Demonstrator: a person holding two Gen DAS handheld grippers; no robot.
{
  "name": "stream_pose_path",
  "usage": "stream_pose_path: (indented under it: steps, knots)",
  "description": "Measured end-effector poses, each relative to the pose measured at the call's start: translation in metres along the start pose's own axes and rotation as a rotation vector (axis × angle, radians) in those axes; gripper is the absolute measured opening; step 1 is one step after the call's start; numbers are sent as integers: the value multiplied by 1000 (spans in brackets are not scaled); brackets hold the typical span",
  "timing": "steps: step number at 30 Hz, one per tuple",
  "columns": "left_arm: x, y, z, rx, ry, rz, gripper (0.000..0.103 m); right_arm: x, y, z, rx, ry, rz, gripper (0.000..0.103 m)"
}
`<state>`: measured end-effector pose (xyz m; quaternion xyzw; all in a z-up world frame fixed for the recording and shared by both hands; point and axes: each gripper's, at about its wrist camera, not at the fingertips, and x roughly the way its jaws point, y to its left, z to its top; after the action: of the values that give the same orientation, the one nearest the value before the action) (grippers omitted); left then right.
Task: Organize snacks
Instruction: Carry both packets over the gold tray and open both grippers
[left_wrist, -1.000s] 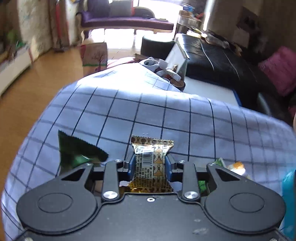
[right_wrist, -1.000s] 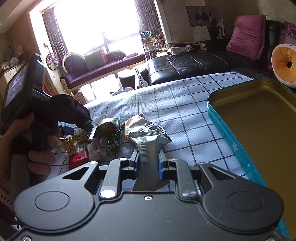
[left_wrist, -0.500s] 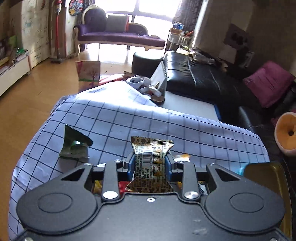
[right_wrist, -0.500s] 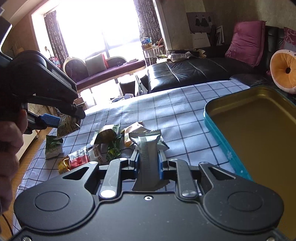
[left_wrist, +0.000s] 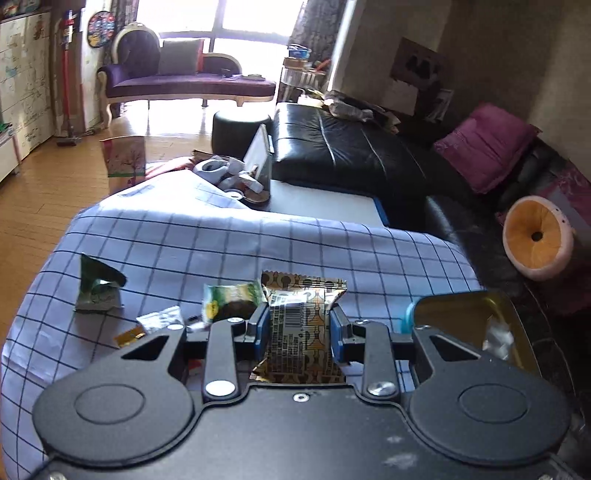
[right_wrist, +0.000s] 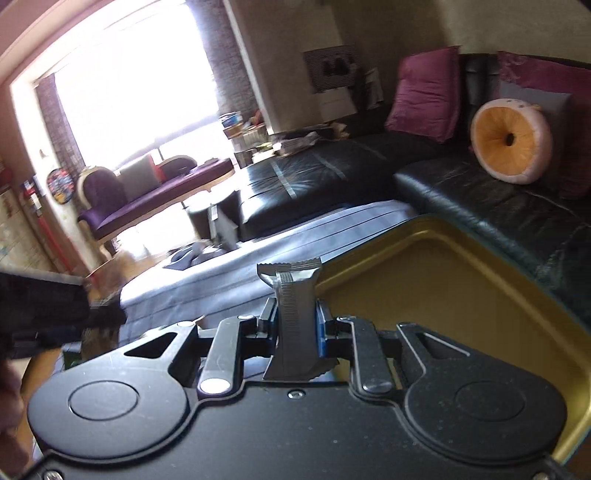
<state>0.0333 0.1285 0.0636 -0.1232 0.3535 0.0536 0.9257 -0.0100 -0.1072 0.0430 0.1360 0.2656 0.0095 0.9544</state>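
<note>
While both grippers are pinching snacks, I'm carrying them to the tin (right_wrist: 461, 295). R gripper (right_wrist: 297, 325) is clamping a silver pack (right_wrist: 295, 314) at the tin's near-left rim; L gripper (left_wrist: 299, 326) is squeezing a gold pack (left_wrist: 301, 325), tin to its right. I'm aiming to get each over the middle before letting go.

Loose packets (left_wrist: 229, 302) lie on cloth (left_wrist: 221, 243), apparently left of tin (left_wrist: 465, 306).

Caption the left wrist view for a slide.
Left gripper shut on a gold-patterned snack packet above the checked tablecloth.
</note>
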Motion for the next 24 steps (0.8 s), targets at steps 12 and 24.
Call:
stream_pose_path:
  steps: [12, 24]
  knots:
    - [15, -83, -19, 106, 51, -118, 32, -17, -47, 35, 84, -55, -87, 28]
    - [31, -126, -32, 135, 108, -212, 32, -32, -95, 24, 200, -59, -91, 28]
